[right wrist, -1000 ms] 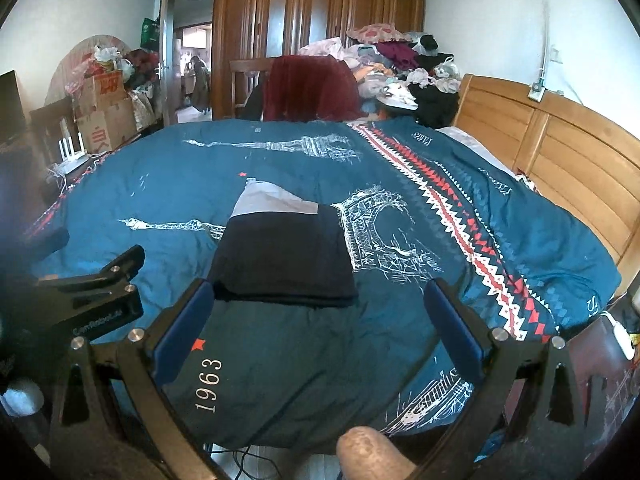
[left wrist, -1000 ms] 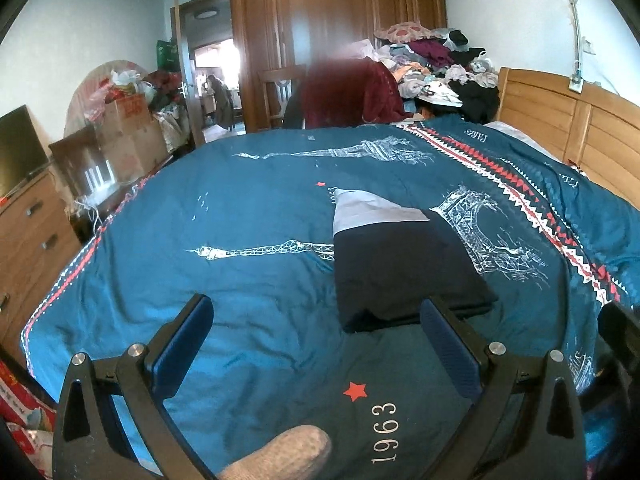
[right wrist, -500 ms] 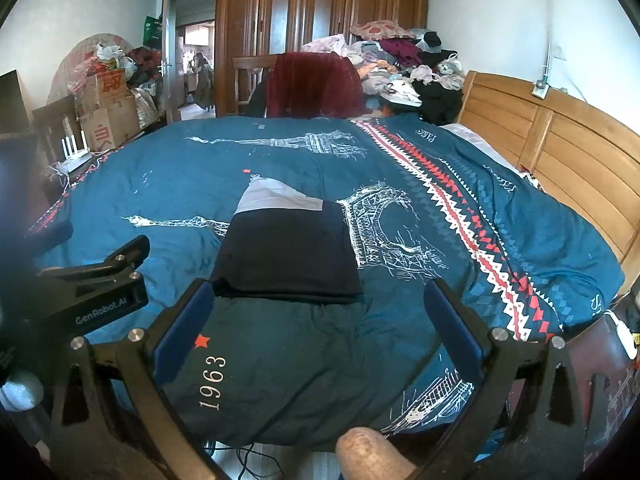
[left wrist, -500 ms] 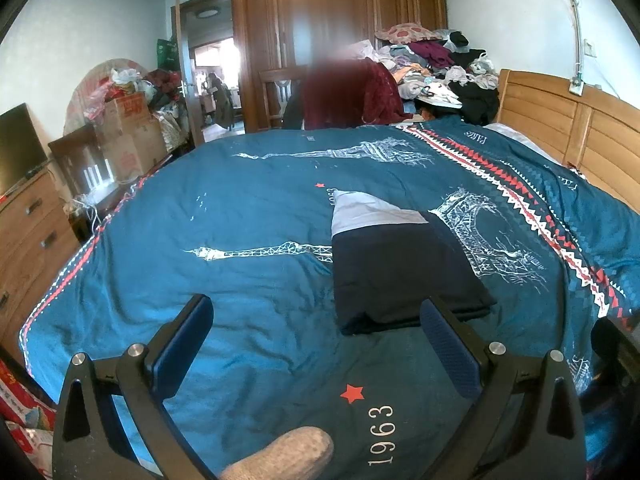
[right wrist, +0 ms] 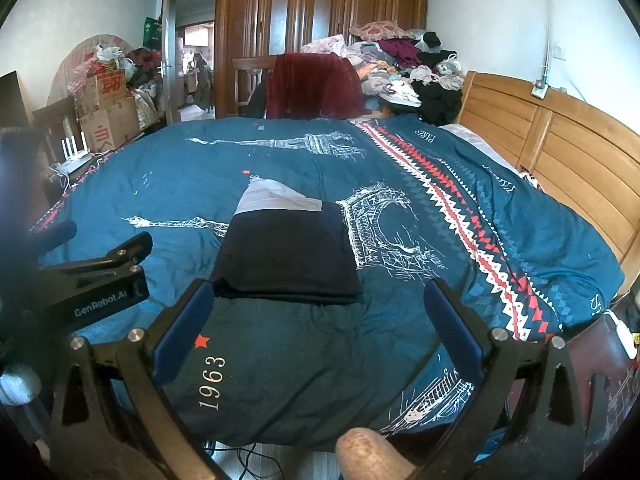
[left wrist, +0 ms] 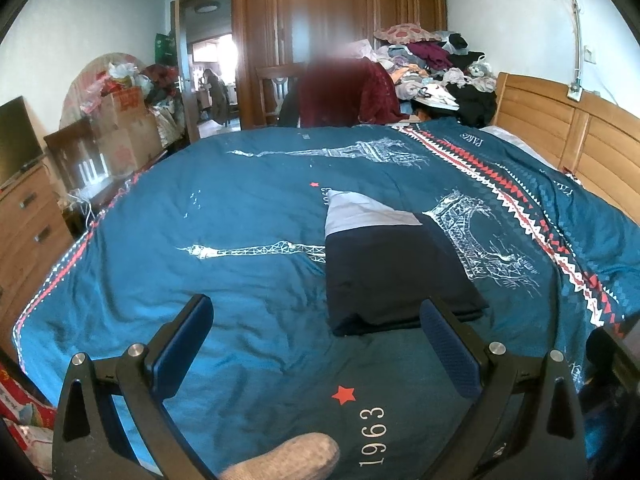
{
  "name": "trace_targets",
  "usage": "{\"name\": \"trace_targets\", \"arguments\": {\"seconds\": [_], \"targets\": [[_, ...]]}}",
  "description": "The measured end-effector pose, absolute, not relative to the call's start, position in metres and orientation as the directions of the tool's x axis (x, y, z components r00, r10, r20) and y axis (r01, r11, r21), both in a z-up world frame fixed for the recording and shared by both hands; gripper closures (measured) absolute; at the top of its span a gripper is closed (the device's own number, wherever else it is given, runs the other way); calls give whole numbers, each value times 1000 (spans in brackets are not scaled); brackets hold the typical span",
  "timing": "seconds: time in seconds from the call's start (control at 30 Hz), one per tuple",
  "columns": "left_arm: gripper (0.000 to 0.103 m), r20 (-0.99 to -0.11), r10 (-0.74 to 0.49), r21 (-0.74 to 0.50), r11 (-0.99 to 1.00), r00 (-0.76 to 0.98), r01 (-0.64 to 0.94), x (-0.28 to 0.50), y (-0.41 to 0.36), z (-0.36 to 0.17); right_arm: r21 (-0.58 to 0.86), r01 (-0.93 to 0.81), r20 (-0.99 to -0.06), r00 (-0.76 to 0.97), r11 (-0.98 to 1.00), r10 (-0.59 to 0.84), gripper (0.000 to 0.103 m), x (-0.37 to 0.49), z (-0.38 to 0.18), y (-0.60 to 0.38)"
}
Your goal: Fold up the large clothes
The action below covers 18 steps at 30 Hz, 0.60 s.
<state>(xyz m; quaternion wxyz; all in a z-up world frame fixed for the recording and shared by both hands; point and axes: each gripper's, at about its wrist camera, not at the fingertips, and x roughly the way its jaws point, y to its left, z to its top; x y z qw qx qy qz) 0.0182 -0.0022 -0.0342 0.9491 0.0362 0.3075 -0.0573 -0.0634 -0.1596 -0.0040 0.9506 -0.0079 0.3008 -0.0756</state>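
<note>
**Now: both tongs wide and empty, folded garment on the bed**

Now your folded garment [left wrist: 394, 276] lies on the bed's blue duvet [left wrist: 240, 240], a dark navy rectangle with a pale grey panel showing at its far end. Take it as your landmark. Printed on the duvet just nearer to you than the garment is "1963" [left wrist: 372, 436] beside a small red star [left wrist: 344, 395]; past the garment, toward the wooden headboard [right wrist: 560, 148], the word "PARIS" [left wrist: 471, 139] reads upside down next to the red-and-white zigzag band.

Your left tongs [left wrist: 316, 320] stand wide, blue pads well apart, holding nothing; the right-hand pad overlaps the garment's near corner in the view, but you cannot tell whether it touches. Your right tongs [right wrist: 318, 308] are equally wide and empty, hovering just short of the garment's near edge. In the right wrist view the side of the left tool carries the label "GenRobot.AI" [right wrist: 100, 307], to the left of the garment.
</note>
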Motion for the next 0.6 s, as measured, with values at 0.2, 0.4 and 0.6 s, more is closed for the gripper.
{"name": "trace_targets", "arguments": {"seconds": [0.2, 0.4, 0.6], "targets": [[0, -588, -93, 30, 990, 803, 137, 18, -3, -34, -63, 139, -567, 810, 988, -150, 0, -64, -2, -160], [0, -589, -95, 31, 990, 803, 140, 20, -5, -33, -63, 140, -567, 810, 988, -150, 0, -64, -2, -160], [0, -575, -98, 35, 989, 812, 144, 21, -8, -30, -62, 139, -568, 810, 988, -149, 0, -64, -2, -160]]}}
